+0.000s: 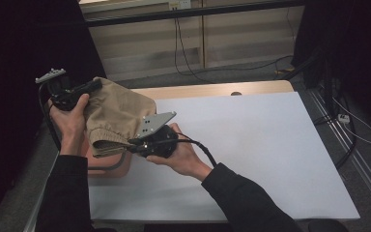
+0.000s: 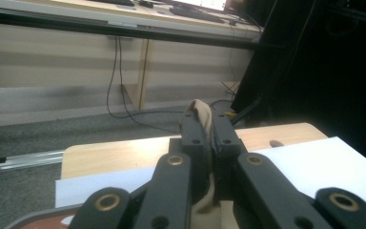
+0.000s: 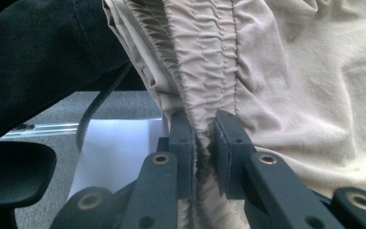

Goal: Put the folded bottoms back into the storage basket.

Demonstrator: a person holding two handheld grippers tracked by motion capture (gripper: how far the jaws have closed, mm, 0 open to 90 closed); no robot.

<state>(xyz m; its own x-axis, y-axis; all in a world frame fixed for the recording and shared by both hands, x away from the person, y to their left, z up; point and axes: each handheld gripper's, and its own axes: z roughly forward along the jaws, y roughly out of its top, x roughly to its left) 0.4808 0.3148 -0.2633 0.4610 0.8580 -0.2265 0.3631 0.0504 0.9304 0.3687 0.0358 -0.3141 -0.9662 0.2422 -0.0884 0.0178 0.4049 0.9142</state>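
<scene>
Beige crumpled garment (image 1: 116, 113) with gathered elastic waistband, lifted off table (image 1: 251, 145); left tongs (image 1: 94, 86) clamp its 10 o'clock edge, right tongs (image 1: 134, 143) clamp the waistband at 6 o'clock.

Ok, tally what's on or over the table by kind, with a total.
Beige garment: 1, held up by both grippers
Grippers: 2, left gripper and right gripper, each shut on the cloth
White table sheet: 1
Reddish-brown tray: 1
Total: 5
</scene>
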